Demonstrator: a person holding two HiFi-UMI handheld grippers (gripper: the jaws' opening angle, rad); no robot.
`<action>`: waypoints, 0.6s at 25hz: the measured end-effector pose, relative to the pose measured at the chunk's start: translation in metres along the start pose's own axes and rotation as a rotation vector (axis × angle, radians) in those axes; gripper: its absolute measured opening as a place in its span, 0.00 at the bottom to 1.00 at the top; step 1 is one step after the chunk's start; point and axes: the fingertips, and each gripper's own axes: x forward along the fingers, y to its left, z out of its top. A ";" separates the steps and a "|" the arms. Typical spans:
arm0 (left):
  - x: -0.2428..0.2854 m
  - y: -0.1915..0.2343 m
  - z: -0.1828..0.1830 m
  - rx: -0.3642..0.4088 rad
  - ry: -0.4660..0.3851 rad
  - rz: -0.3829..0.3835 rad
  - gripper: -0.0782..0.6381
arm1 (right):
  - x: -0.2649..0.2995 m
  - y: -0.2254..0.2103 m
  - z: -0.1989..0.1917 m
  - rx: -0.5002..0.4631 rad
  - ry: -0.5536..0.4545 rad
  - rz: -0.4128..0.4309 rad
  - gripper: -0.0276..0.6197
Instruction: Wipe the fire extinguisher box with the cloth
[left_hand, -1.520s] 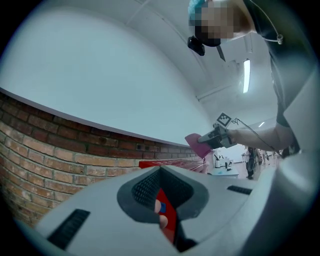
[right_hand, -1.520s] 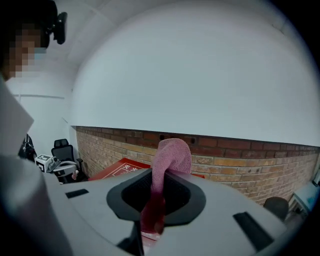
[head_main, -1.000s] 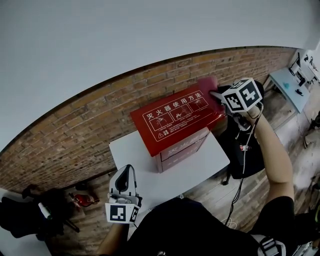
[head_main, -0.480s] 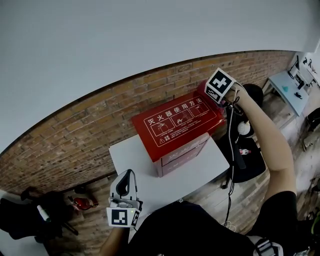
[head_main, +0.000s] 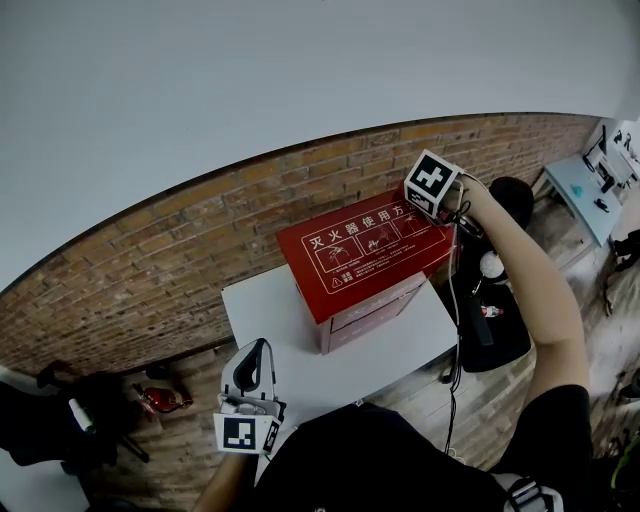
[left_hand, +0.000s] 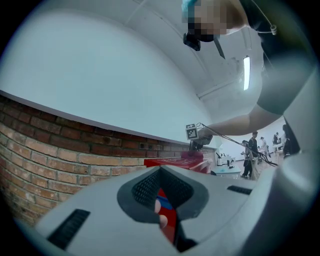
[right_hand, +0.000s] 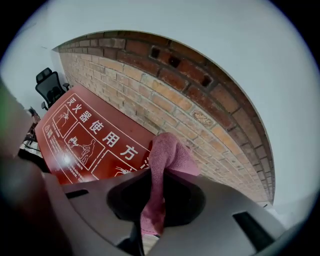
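A: How far along with the wiping?

B: Hard to say exactly. Under way, judging from the head view: right tool (head_main: 425, 195) down at the far right corner of the red lid of the fire extinguisher box (head_main: 365, 255), a little right of the frame's centre. Box itself standing on the white surface (head_main: 270, 300).

A: And the cloth?

B: Clamped tight in the jaws of that tool. Seen best in the right gripper view: pink cloth (right_hand: 167, 155) bunched up from between the jaws, over the edge of the lid with the white print, close to the brick wall (right_hand: 190, 95). Touching the lid or just above it? Not possible to tell from here.

A: What about the other tool?

B: Left tool (head_main: 250, 385) low in the head view, bottom left of centre, well apart from the box, at the near edge of the surface. Jaws pressed together, probably on nothing; only a narrow slit in the left gripper view.

A: So what remains?

B: By my judgement, most of it. No visible mark of wiped or unwiped area on the lid. Likely left to do: the lid toward the left of the frame, then the front and side faces below it.
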 end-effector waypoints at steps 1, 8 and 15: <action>0.000 0.000 0.000 -0.001 0.001 -0.002 0.18 | 0.000 0.001 0.000 0.008 -0.002 0.015 0.14; -0.003 0.002 -0.005 -0.005 0.010 -0.008 0.18 | -0.002 0.010 0.007 0.040 -0.012 0.079 0.14; -0.006 0.004 -0.006 -0.013 0.015 -0.009 0.18 | -0.004 0.021 0.017 0.013 -0.010 0.075 0.14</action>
